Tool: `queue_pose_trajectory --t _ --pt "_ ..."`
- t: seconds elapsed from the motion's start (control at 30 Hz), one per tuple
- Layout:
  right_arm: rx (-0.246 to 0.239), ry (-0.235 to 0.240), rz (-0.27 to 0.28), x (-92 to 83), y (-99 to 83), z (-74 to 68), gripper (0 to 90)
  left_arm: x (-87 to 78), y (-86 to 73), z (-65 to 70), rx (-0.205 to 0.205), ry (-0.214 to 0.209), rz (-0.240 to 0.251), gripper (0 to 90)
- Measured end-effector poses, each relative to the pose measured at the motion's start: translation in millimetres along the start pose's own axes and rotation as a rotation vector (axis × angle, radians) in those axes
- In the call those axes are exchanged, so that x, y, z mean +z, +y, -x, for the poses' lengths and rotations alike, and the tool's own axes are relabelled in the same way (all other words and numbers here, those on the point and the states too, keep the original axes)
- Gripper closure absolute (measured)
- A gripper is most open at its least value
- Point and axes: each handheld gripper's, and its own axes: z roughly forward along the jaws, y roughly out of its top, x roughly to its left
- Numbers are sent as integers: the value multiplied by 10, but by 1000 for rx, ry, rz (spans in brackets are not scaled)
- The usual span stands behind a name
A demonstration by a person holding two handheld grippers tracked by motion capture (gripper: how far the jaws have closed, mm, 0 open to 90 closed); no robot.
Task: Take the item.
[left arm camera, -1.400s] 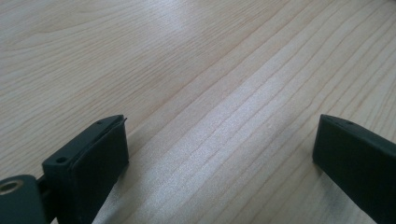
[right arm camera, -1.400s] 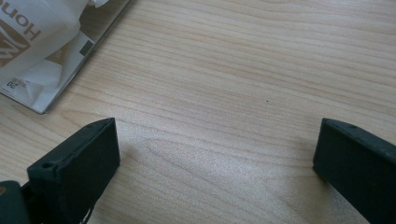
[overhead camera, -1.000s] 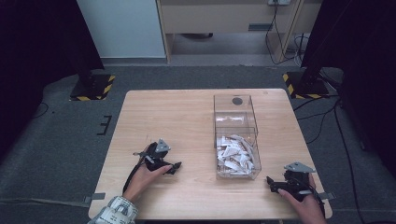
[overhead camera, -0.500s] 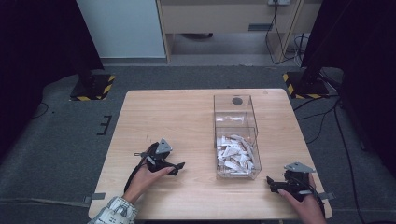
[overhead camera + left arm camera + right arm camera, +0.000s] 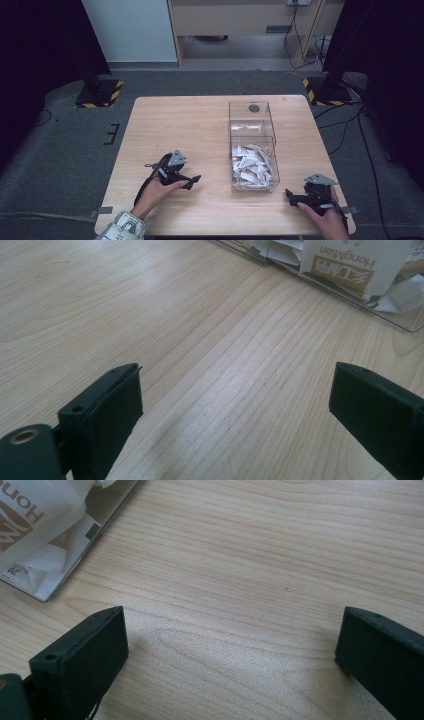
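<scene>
A clear plastic box point(image 5: 252, 150) stands right of the table's middle, its near half filled with several white paper packets point(image 5: 250, 166). My left gripper point(image 5: 192, 181) rests low on the wood to the box's left, jaws wide apart and pointing at it, with nothing between them. In the left gripper view the box corner point(image 5: 350, 290) and a printed packet point(image 5: 345, 262) lie ahead. My right gripper point(image 5: 292, 196) sits near the front right corner, open and holding nothing. In the right gripper view the box edge point(image 5: 95, 540) and a packet point(image 5: 35, 525) show at upper left.
The wooden table point(image 5: 190, 130) has bare room on its left and far sides. A small dark round mark point(image 5: 254, 108) shows at the far end of the box. Black stands with yellow-striped feet point(image 5: 100, 92) and cables sit on the grey floor beyond.
My left gripper has crept slightly right toward the box. The right gripper has stayed in place.
</scene>
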Motion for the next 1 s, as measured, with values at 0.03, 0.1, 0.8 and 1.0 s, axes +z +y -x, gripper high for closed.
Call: queue_pose_trajectory --t 0.03,0.1,0.8,1.0 --pt "1 0 0 0 0 -1 8 0 3 4 1 -1 0 62" --pt "2 -1 1 1 0 -1 8 -5 14 21 5 -7 2 63" --pt "-1 0 0 0 0 0 8 -59 118 127 27 -33 46 66" --pt "1 -1 0 0 0 -1 8 -83 163 164 36 -48 50 68"
